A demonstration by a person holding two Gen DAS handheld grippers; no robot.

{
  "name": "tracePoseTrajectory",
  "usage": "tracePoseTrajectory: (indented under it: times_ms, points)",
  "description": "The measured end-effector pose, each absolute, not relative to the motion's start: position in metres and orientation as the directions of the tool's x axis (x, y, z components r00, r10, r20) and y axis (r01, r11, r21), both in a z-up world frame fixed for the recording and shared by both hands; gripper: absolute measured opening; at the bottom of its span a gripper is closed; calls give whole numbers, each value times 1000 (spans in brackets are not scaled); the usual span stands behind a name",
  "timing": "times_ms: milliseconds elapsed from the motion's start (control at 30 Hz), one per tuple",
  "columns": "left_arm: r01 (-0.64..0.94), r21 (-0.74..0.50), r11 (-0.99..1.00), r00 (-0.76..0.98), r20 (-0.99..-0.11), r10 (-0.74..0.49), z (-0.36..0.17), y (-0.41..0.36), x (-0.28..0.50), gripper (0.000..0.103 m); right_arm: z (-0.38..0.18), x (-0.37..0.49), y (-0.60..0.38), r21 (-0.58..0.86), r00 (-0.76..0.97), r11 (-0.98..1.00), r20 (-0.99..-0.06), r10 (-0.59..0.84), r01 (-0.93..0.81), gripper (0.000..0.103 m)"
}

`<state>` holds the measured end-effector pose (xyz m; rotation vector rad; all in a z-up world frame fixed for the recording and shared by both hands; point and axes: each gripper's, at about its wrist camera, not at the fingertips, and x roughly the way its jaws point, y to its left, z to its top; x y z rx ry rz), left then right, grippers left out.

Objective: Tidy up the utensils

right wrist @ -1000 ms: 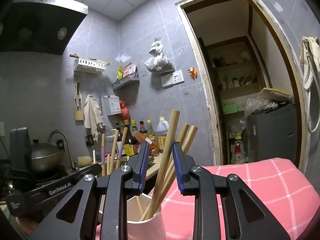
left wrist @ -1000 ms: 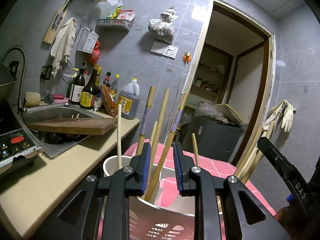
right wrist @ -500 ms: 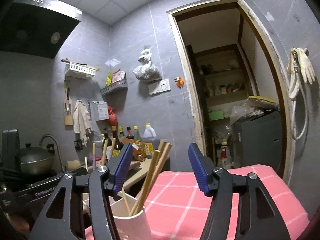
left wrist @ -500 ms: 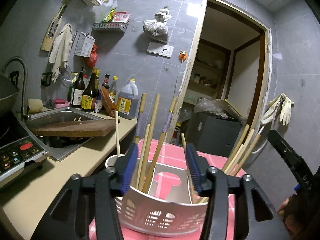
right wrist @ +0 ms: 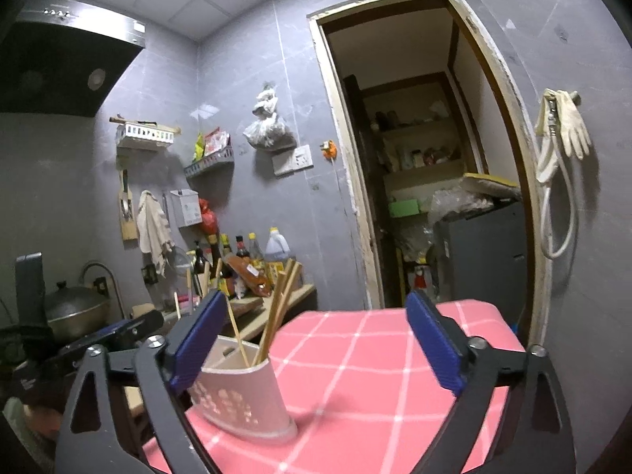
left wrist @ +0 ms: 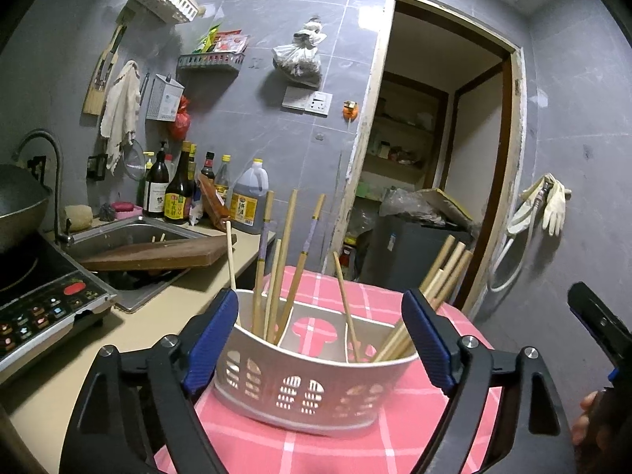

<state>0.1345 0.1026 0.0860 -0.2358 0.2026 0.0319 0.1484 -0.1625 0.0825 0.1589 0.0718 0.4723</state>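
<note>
A white perforated utensil holder (left wrist: 312,387) stands on a table with a pink checked cloth (left wrist: 430,426). Several wooden chopsticks (left wrist: 282,260) stand in its left compartment and several more (left wrist: 430,296) lean in its right one. My left gripper (left wrist: 320,339) is open and empty, its jaws wide on either side of the holder, pulled back from it. My right gripper (right wrist: 316,351) is open and empty, to the right of the holder (right wrist: 245,399), whose chopsticks (right wrist: 276,312) show there too.
A counter (left wrist: 130,328) at the left carries an induction cooker (left wrist: 39,300), a sink with a wooden board (left wrist: 158,254) across it, and several bottles (left wrist: 177,193). A doorway (left wrist: 438,166) opens behind the table. Gloves (right wrist: 568,126) hang on the right wall.
Both grippers were shut on chopsticks standing in the holder; both have opened wide, let them go and drawn back from the holder.
</note>
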Motion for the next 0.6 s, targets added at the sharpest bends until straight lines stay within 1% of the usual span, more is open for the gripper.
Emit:
tracePoseTrajectory:
  times_ms: [33, 67, 133, 400, 600]
  points:
    - [-54, -224, 973, 978, -208, 6, 86, 101, 132, 85, 82, 143, -166, 170, 890, 881, -40, 454, -442, 102]
    - [-51, -223, 974, 978, -210, 3, 86, 99, 129, 91, 80, 139, -169, 169, 891, 883, -50, 450, -437, 103]
    - [-43, -227, 973, 977, -211, -6, 85, 96, 122, 95, 77, 131, -173, 164, 894, 889, -70, 443, -428, 103]
    - [-17, -200, 980, 970, -241, -32, 76, 80, 89, 97, 65, 93, -188, 153, 905, 914, -152, 398, -376, 103]
    - [-25, -167, 986, 967, -255, -19, 60, 69, 65, 98, 53, 72, -193, 119, 924, 938, -170, 342, -326, 103]
